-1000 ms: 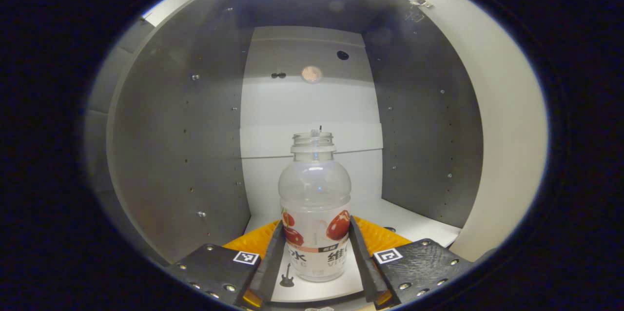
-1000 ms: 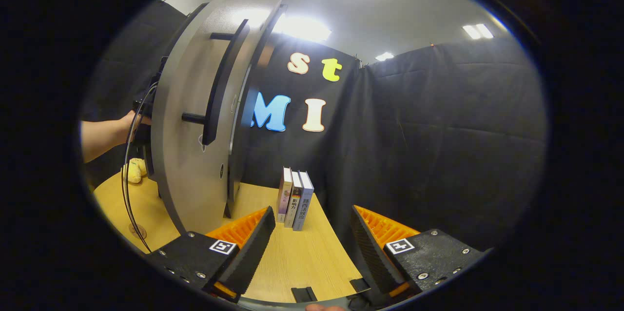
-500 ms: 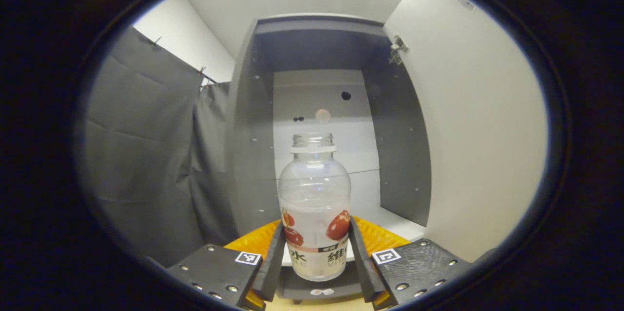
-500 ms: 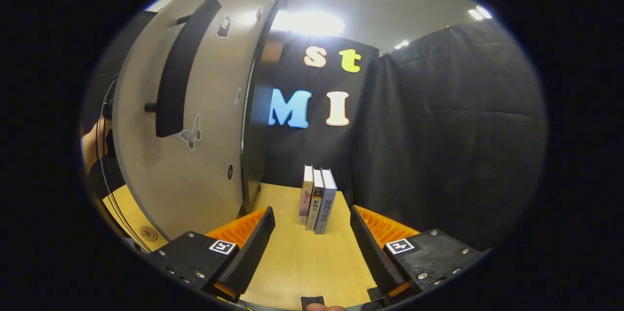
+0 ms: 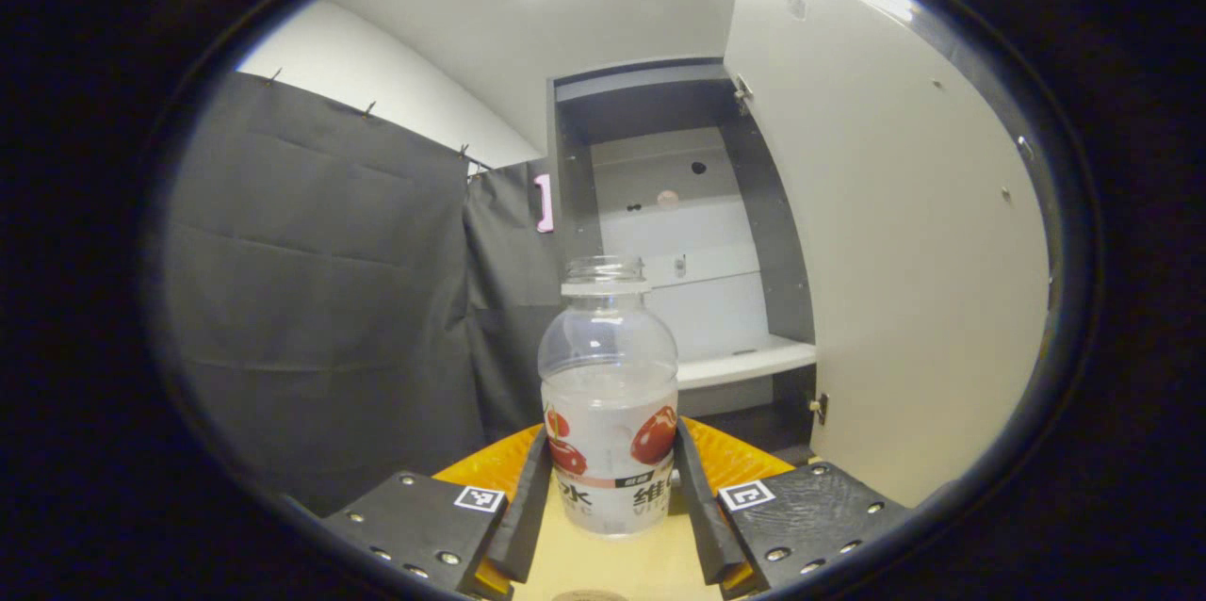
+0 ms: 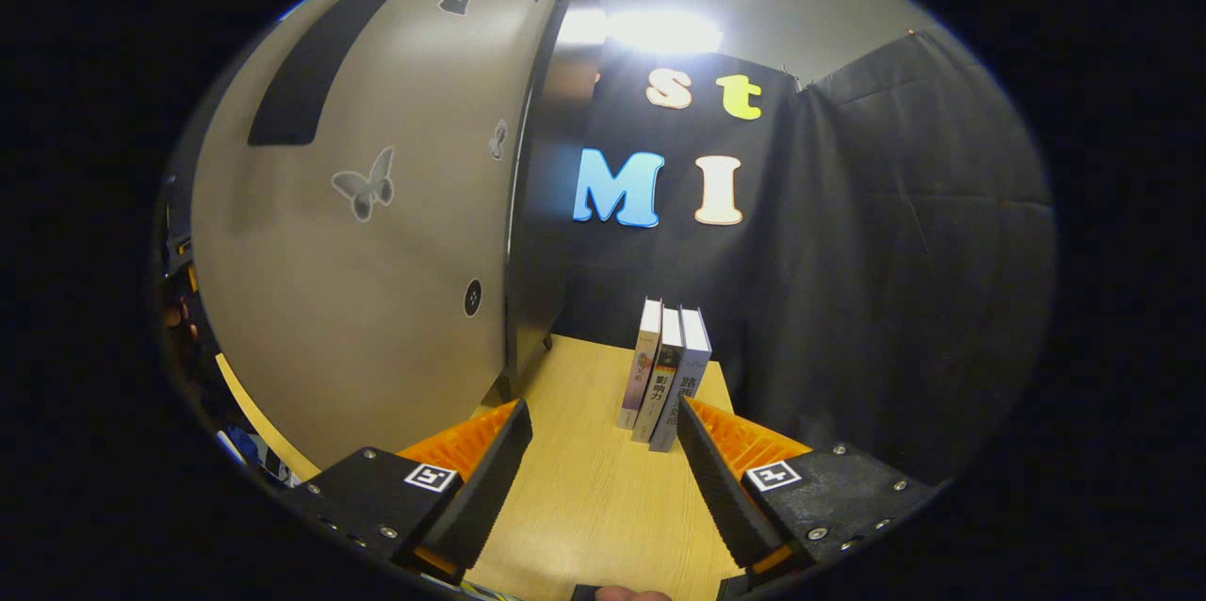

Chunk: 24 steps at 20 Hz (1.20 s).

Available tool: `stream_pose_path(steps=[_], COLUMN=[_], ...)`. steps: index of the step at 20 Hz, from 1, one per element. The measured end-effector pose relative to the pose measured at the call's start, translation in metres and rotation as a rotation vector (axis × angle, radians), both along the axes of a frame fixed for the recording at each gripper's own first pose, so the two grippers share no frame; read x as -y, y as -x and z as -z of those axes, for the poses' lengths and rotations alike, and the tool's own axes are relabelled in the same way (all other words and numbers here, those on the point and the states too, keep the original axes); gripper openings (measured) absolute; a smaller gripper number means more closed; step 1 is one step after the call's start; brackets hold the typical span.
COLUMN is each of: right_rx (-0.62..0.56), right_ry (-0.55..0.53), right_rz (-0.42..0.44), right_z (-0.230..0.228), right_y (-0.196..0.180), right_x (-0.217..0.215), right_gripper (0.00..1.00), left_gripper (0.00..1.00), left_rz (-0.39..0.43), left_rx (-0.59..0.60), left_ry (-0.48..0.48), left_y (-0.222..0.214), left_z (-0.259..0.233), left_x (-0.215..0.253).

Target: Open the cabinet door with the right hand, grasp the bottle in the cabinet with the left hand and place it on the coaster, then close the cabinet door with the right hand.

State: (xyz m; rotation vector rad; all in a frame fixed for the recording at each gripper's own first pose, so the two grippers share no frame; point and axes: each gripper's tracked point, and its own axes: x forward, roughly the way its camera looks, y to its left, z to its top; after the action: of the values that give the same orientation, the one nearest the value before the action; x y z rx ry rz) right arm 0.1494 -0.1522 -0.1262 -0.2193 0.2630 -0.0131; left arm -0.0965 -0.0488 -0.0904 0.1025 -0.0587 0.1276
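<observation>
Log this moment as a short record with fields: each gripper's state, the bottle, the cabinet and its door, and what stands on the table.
left gripper: shut on the bottle, fingers on its labelled lower body
bottle: upright, uncapped, held out in front of the cabinet
cabinet: open, pale shelf bare
cabinet door: swung wide open
right gripper: open, holding nothing, beside the door's outer face
books: three, upright, on the wooden table
task stage: bottle grasped and out, not yet placed

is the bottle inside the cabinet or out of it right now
Out. The left gripper grips the bottle, upright, over the wooden tabletop; the cabinet stands open beyond it, its door swung wide.
</observation>
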Motion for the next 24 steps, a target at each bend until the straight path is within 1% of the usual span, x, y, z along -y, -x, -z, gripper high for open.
stream_pose_path(steps=[2,4,5,7,8,11,14,15,16,18,22,23,24], right_rx=[-0.040,-0.101,-0.124,-0.148,-0.169,-0.224,-0.263,-0.269,-0.271,-0.267,-0.291,-0.298,-0.309], right_ry=[0.034,0.084,0.109,0.145,0.161,0.203,0.223,0.220,0.217,0.220,0.204,0.207,0.203], right_rz=[-0.005,-0.007,-0.007,0.005,0.007,0.003,-0.027,-0.037,-0.047,-0.062,-0.068,-0.065,-0.067], right_z=[0.019,0.046,0.055,0.071,0.082,0.108,0.127,0.130,0.132,0.132,0.141,0.143,0.148], right_y=[0.006,0.007,0.010,0.015,0.015,0.024,0.030,0.031,0.031,0.027,0.023,0.022,0.023], right_x=[0.002,0.005,0.008,0.011,0.013,0.007,-0.009,-0.015,-0.021,-0.029,-0.038,-0.037,-0.037], right_gripper=[0.95,0.95,0.95,0.96,0.96,0.96,0.95,0.96,0.96,0.96,0.96,0.96,0.96], left_gripper=[0.74,0.74,0.60,0.65,0.68,0.67,0.68,0.68,0.68,0.69,0.69,0.75,0.77], left_rz=[-0.050,-0.107,-0.136,-0.167,-0.183,-0.248,-0.270,-0.271,-0.254,-0.204,-0.222,-0.215,-0.208], left_rx=[-0.016,-0.030,-0.026,-0.011,-0.012,-0.025,-0.041,-0.044,-0.039,-0.019,-0.043,-0.049,-0.021], left_ry=[-0.013,-0.044,-0.063,-0.088,-0.080,-0.009,0.046,0.038,0.024,0.032,0.035,0.041,0.042], left_y=[0.014,0.018,0.022,0.023,0.022,0.035,0.039,0.040,0.040,0.037,0.038,0.037,0.033], left_z=[0.046,0.091,0.108,0.135,0.150,0.202,0.228,0.232,0.233,0.234,0.245,0.250,0.246], left_x=[0.002,-0.002,-0.008,-0.022,-0.031,-0.067,-0.080,-0.080,-0.076,-0.065,-0.070,-0.069,-0.069])
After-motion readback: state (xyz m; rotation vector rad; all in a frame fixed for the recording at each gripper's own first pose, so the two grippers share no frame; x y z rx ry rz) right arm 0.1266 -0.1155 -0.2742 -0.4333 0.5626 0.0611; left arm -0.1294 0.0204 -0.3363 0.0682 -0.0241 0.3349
